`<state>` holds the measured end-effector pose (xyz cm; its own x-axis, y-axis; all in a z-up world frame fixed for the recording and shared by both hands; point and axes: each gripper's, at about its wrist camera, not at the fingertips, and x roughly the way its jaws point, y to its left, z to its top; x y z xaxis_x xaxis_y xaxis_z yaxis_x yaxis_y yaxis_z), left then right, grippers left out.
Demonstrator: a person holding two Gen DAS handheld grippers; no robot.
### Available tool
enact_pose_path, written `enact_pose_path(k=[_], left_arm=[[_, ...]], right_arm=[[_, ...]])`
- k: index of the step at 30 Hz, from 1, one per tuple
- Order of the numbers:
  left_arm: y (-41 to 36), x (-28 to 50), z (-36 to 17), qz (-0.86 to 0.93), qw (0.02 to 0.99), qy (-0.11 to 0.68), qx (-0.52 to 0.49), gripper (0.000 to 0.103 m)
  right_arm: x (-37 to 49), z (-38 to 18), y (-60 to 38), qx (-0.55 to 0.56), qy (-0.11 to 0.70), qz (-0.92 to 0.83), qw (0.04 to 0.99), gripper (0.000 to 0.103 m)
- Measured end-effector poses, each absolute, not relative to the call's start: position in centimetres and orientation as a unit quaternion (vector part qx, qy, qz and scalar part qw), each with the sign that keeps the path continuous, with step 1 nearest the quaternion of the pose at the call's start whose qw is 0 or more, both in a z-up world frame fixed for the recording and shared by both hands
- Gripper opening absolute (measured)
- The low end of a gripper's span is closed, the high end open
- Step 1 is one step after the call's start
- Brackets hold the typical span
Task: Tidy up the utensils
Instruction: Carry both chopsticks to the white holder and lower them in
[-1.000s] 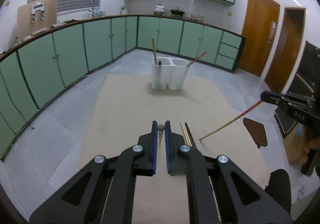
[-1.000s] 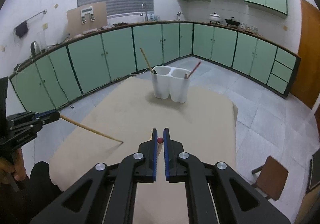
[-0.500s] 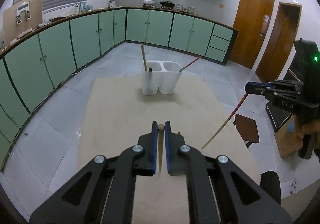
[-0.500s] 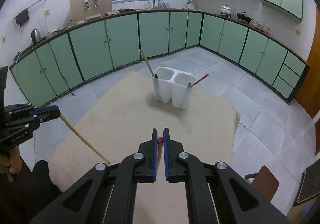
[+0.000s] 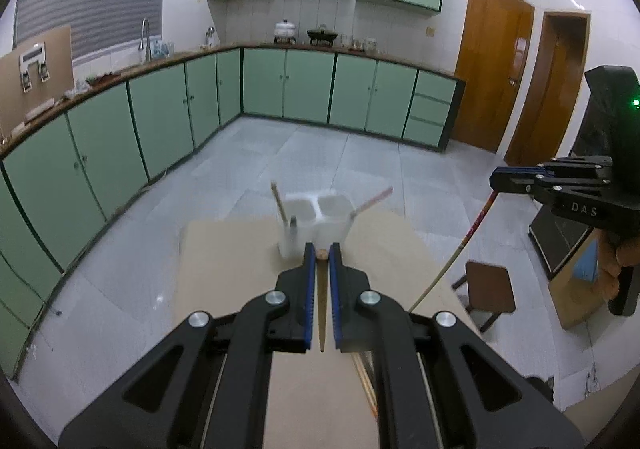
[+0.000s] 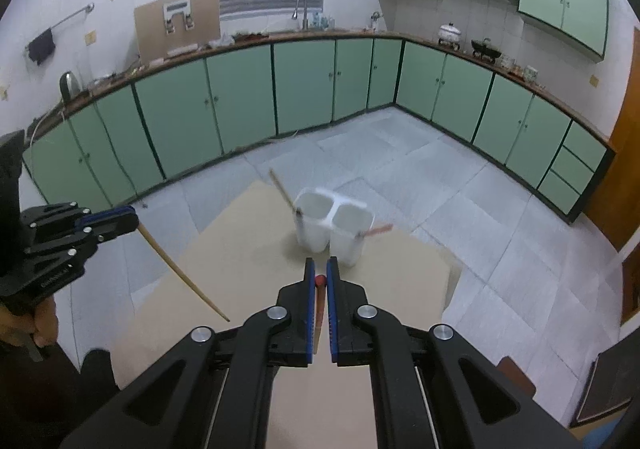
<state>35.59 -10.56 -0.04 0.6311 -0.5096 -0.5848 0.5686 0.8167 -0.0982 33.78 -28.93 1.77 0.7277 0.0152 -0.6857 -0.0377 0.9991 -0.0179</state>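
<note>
My left gripper [image 5: 321,251] is shut on a plain wooden chopstick [image 5: 322,309], which hangs tip-down above the tan tabletop [image 5: 224,269]. In the right wrist view that gripper [image 6: 134,220] is at the left, its chopstick [image 6: 180,269] slanting down. My right gripper [image 6: 320,265] is shut on a red-topped chopstick [image 6: 319,307]; from the left wrist view it [image 5: 496,179] is at the right, the stick [image 5: 472,233] angled downward. A white two-compartment holder [image 5: 316,221] [image 6: 332,227] stands just beyond both fingertips, with a wooden stick in its left cup and a red one in its right.
A few more chopsticks [image 5: 366,381] lie on the tabletop under my left gripper's right finger. A small brown stool [image 5: 490,287] stands to the right of the table. Green cabinets [image 6: 240,101] line the walls; wooden doors [image 5: 492,77] are at the far right.
Both grippers have risen and moved toward the holder, lifting their chopsticks' tips off the tabletop. The holder now sits lower in both views, close to the fingertips.
</note>
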Motion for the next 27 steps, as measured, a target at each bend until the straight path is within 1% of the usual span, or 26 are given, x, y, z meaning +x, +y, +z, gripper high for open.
enact_pose_path(k=[8, 15, 21, 27], left_arm=[[-13.3, 39.4, 5.1, -0.288, 0.920, 0.264, 0.032, 0.006], [-16.3, 43.2, 7.4, -0.275, 0.930, 0.241, 0.026, 0.006], [-18.4, 46.9, 7.2, -0.263, 0.937, 0.230, 0.019, 0.006], [-20.2, 51.0, 4.5, -0.256, 0.937, 0.237, 0.019, 0.006]], right_arm=[[37.6, 6.3, -29.9, -0.018, 0.339, -0.007, 0.941, 0.006], [41.3, 8.2, -31.1, -0.005, 0.316, -0.026, 0.948, 0.006], [45.1, 7.9, -32.4, 0.011, 0.299, -0.041, 0.953, 0.006], [49.2, 4.7, -34.8, 0.043, 0.287, -0.057, 0.955, 0.006]])
